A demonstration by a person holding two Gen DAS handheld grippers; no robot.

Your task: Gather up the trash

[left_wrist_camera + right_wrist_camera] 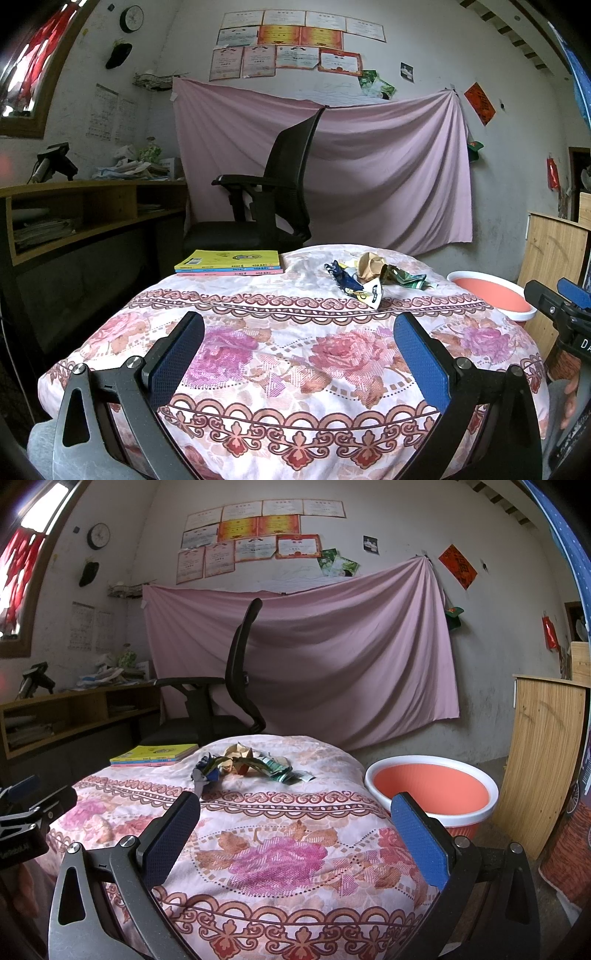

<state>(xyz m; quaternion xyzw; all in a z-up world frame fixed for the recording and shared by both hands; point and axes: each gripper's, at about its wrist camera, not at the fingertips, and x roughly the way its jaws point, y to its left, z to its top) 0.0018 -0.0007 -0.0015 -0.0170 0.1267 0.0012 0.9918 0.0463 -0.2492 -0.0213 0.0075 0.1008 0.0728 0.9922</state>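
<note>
Floral quilt [295, 332] fronts pink sheet [369, 166], chair [280, 192].

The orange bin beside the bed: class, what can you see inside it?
The right wrist view shows the orange bin with its smooth orange inner wall bare, no trash visible. The near white rim hides the bottom, so anything lying there cannot be seen.

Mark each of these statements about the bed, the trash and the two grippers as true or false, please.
1. Both grippers, left gripper and right gripper, are open and hold nothing. True.
2. The crumpled wrappers lie inside the orange bin. False: they lie on the floral bedcover.
3. The books lie on the bedcover, apart from the wrappers. True.
4. The bin stands on the bed. False: it stands beside it.
</note>
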